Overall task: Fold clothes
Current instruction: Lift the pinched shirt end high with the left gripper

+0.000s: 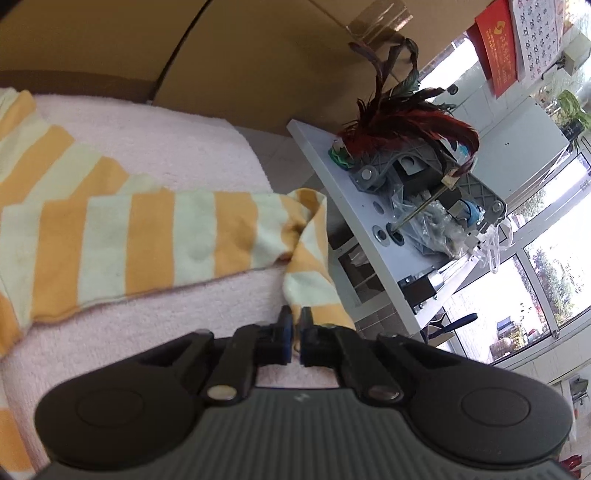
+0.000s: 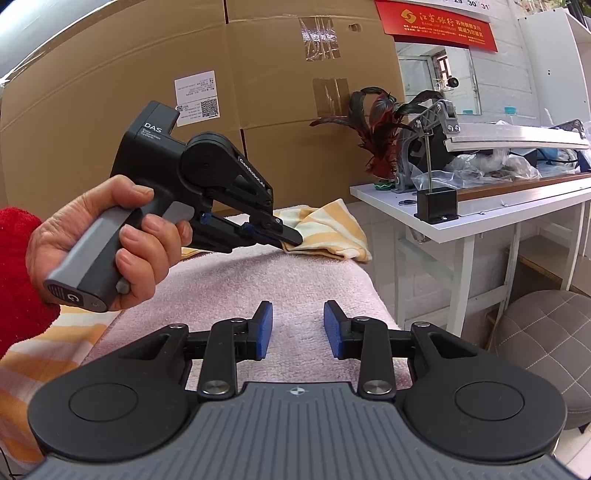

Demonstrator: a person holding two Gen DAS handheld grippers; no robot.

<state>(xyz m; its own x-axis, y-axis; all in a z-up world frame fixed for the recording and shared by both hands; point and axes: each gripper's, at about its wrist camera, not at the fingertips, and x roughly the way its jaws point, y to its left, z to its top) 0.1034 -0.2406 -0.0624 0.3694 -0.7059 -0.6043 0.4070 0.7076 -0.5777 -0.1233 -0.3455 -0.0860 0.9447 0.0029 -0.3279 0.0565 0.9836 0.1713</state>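
My fingers (image 2: 266,325): matt black plastic, blue ribbed pads. Striped garment (image 1: 147,240): soft knit cloth. Pink towel (image 2: 280,280): rough terry. Cardboard box (image 2: 280,92): matt, glossy tape.

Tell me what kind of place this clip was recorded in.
Probably a lived-in room at home, or a small workroom. Large cardboard boxes stand against the wall, a white table is cluttered with hardware and plastic bags, and a red bank calendar hangs above. The striped garment lies on a pink towel.
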